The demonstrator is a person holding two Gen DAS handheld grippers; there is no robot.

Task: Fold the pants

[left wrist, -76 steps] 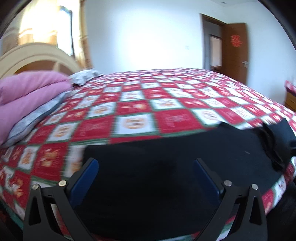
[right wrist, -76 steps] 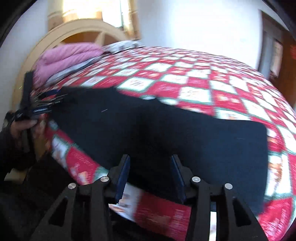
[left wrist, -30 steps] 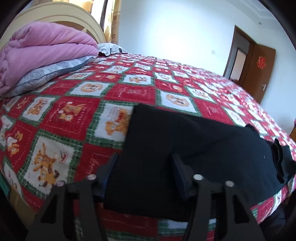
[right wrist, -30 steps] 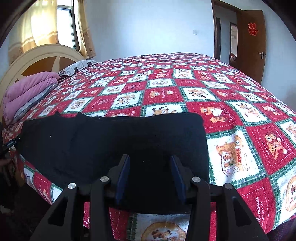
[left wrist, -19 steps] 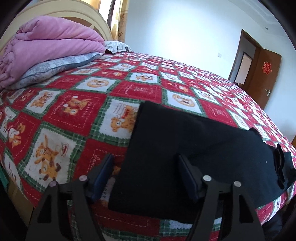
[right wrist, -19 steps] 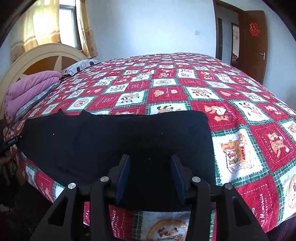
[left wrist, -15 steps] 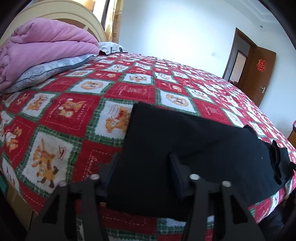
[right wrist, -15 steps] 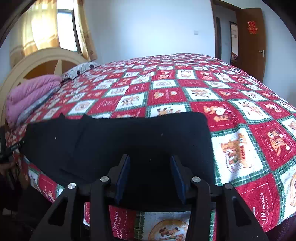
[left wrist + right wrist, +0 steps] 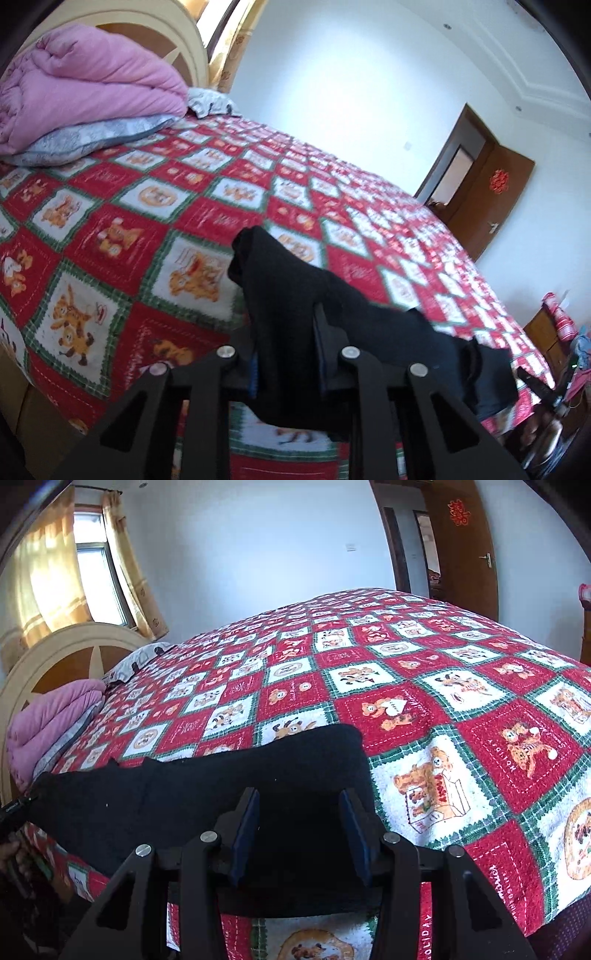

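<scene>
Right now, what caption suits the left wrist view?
Left gripper pinches black pants above a red patchwork quilt.

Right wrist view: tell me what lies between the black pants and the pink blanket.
Only bare quilt shows between the pants and the pink blanket in the right wrist view; the left wrist view agrees.

Black grippers [image 9: 286, 347] [image 9: 301, 829] – blue pads (silver screws).

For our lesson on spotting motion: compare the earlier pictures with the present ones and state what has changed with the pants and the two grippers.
The left gripper has closed on the end of the black pants and raised it off the quilt, so the cloth bunches there. The right gripper stayed put, part open over the other end, which lies flat as before.
</scene>
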